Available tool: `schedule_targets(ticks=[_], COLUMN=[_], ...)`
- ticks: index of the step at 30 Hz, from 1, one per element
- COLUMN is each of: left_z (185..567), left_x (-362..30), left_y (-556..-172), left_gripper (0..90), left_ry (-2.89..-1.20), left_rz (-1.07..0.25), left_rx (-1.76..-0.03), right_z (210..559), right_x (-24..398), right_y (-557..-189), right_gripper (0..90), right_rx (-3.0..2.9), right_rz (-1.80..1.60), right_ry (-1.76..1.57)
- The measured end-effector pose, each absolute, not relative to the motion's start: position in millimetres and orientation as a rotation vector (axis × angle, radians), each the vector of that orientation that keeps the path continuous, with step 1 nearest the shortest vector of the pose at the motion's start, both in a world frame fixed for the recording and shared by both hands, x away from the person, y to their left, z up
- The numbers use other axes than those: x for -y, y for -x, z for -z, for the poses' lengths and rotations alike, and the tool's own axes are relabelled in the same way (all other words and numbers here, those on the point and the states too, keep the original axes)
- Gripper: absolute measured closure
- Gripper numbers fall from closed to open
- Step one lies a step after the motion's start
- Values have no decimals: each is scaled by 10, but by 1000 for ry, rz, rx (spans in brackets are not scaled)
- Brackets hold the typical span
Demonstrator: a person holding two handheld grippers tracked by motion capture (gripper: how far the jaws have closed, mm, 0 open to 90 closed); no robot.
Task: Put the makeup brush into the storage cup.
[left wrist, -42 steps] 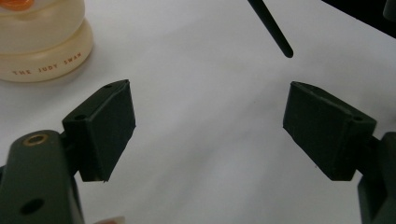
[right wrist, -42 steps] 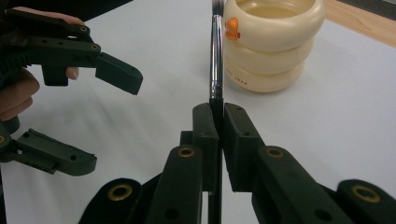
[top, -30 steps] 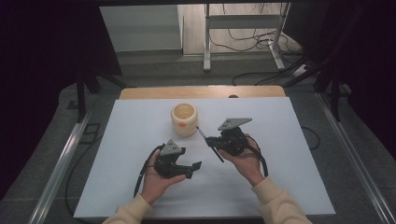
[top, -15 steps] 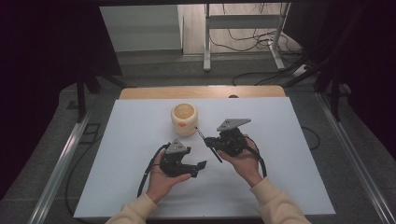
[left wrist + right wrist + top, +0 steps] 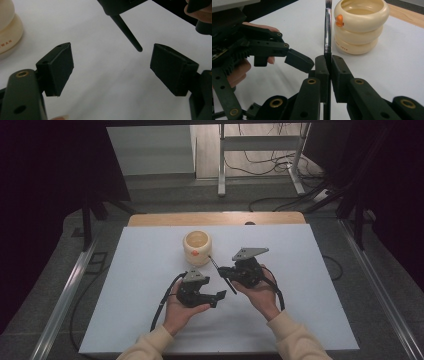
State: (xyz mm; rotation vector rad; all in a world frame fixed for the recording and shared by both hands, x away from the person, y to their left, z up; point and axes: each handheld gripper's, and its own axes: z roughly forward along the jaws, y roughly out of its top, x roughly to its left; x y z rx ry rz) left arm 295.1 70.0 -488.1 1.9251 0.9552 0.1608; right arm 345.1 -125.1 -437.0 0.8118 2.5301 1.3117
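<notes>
My right gripper (image 5: 224,270) is shut on a thin black stick (image 5: 214,264) that slants across the white table. In the right gripper view the jaws (image 5: 327,62) pinch the stick (image 5: 327,32), whose shiny middle part points up toward a cream duck cup (image 5: 359,25). That cup (image 5: 196,247) stands upright just beyond both hands. My left gripper (image 5: 218,298) lies in a hand to the lower left, open, its jaws pointing right. In the left gripper view the jaws (image 5: 112,57) stand wide apart, and the stick's lower end (image 5: 127,32) hangs just beyond the gap, not touching either pad.
The white tabletop (image 5: 310,285) has bare room to the left, right and front of the hands. A wooden edge (image 5: 215,218) runs along the back. Black cables (image 5: 162,302) trail from the grippers toward the person.
The left hand has edged a little to the right, closer to the right gripper and the stick's lower end. The right gripper and the cup have stayed put.
</notes>
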Motion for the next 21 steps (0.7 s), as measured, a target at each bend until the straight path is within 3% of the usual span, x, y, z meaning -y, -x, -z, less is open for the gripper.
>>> schedule_targets(ticks=[12,21], left_z=[4917,4940], left_x=[-628,-611], left_y=[-3059,-3105], left_gripper=[274,391], left_ry=[-1886,-1856], left_rz=[-103,-75], left_rx=[-959,-971], right_z=[4391,4399], right_x=[1224,1205], right_y=[-3431,-3412], right_gripper=[835,835], right_rx=[-2519,-2520], right_rz=[-1331,-1349], right_ry=[-814,-806])
